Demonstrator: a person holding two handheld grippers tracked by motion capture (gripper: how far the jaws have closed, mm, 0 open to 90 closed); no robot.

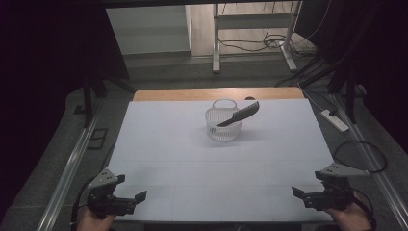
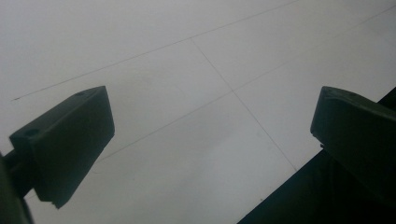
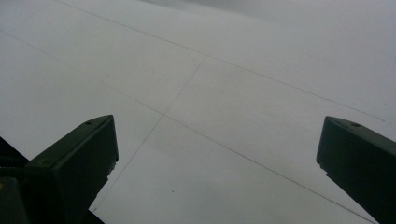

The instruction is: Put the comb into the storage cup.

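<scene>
Comb (image 1: 239,114) in basket (image 1: 223,131), well apart from both jaws (spread wide).

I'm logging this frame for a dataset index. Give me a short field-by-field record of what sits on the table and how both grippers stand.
surface: white table with thin seam lines
basket: small white basket with a handle, standing at the far middle of the table
comb: dark comb lying tilted across the basket's rim, one end sticking out to the right
left gripper: near the table's near left corner, jaws wide apart, nothing between them
right gripper: near the near right corner, jaws wide apart, nothing between them
contact: both grippers well apart from basket and comb
</scene>
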